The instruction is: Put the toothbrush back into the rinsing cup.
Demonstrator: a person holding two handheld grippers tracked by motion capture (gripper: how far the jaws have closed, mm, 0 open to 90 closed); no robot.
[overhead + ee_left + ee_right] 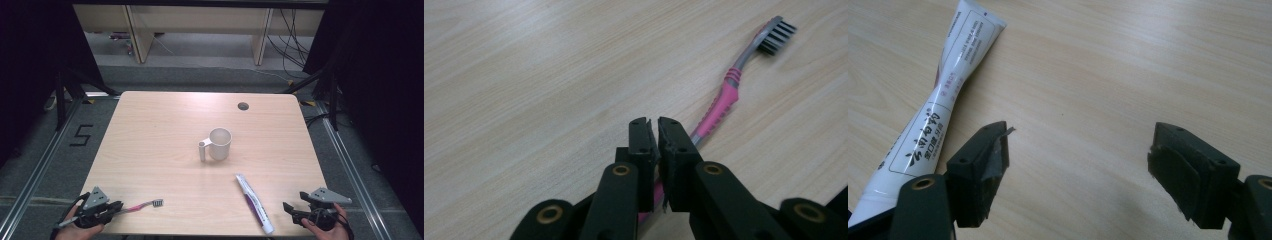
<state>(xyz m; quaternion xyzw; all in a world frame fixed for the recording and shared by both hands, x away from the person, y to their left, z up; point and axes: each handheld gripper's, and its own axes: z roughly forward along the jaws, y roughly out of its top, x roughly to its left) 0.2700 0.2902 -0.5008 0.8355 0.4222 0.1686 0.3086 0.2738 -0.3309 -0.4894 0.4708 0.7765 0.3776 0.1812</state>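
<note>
Pink and grey, the toothbrush (140, 206) lies on the worktop (165, 130) at its near left corner, its handle end between the pads of the left tongs (118, 206), whose jaws stand almost together around it with a thin gap showing in the left gripper view. Its long axis runs from the left tongs out to the right, bristle head (777, 36) farthest from the hand and pointing roughly toward the toothpaste tube (254, 203). The white mug (218, 144) stands well apart, up the worktop past the middle. My judgement: the brush must travel away from the person and rightward to reach it. The right tongs (291, 211) rest wide open and empty, just right of the tube's cap end.
</note>
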